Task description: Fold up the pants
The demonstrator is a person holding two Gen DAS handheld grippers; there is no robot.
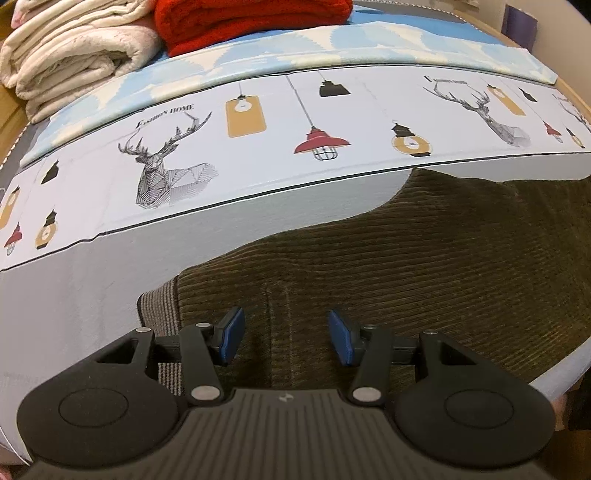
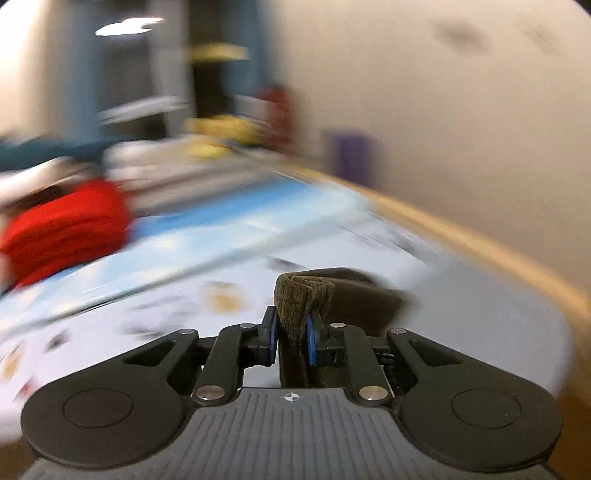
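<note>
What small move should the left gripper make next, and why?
Probably close the left gripper on the pants: its fingers stand open over the fabric beside the cuff, while the right gripper already pinches a fold.

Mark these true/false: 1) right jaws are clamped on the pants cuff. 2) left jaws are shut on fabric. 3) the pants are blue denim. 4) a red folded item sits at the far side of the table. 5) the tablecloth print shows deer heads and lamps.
1) True: the right gripper is shut on the ribbed cuff.
2) False: the left gripper is open above the pants.
3) False: they are dark olive corduroy.
4) True: the red folded item sits beside cream blankets.
5) True: see the tablecloth.
</note>
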